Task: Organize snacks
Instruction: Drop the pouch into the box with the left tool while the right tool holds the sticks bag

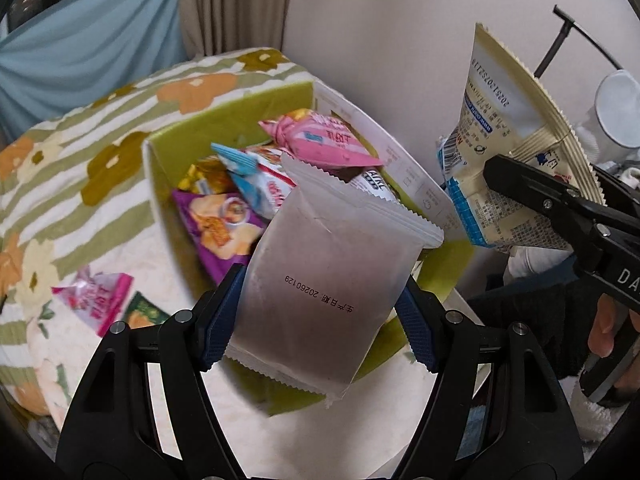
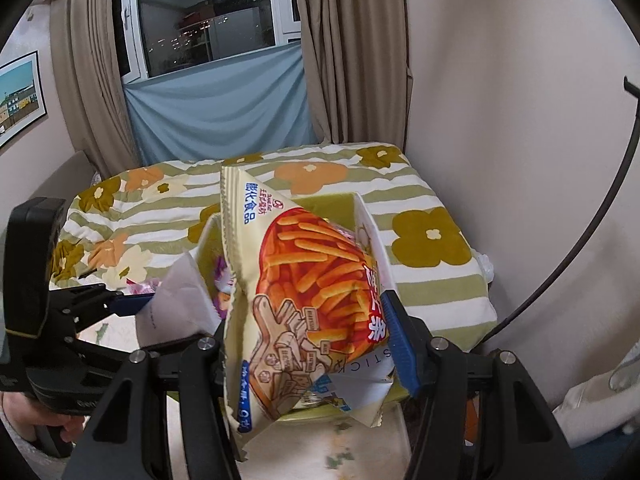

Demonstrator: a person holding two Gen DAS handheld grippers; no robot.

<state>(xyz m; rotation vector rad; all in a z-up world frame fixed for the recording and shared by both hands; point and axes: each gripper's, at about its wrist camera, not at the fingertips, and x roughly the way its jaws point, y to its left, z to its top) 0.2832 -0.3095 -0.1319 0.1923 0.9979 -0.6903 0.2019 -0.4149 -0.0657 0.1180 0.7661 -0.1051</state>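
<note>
closest to the left wrist lens, the left gripper point(image 1: 320, 316) is closed on one silver packet point(image 1: 324, 280), its blue pads pressing both side edges; the packet fills the centre of the frame, held over the green box point(image 1: 176, 148). in the right wrist view the right gripper point(image 2: 308, 344) clamps one cream snack bag point(image 2: 304, 292) printed with orange sticks, standing tilted at frame centre above the same box.

inside the box, counted from the left wrist view: one pink packet point(image 1: 324, 140), one blue-and-white packet point(image 1: 256, 176), one purple packet point(image 1: 220, 228), one gold one point(image 1: 204, 178), and one dark-and-white one mostly hidden behind the silver packet. outside it, at lower left, lie one more pink packet point(image 1: 96, 300) and one green packet point(image 1: 146, 314), the latter partly cut off by the gripper.

the box sits on a floral striped blanket point(image 2: 432, 280). beyond it, in the upper part of the right wrist frame, hang two beige curtains point(image 2: 352, 52) flanking a dark window point(image 2: 208, 12), with a blue cloth point(image 2: 216, 108) below it. one framed picture point(image 2: 20, 96) is cut off at far left. print on the bags is too small to read fully.
</note>
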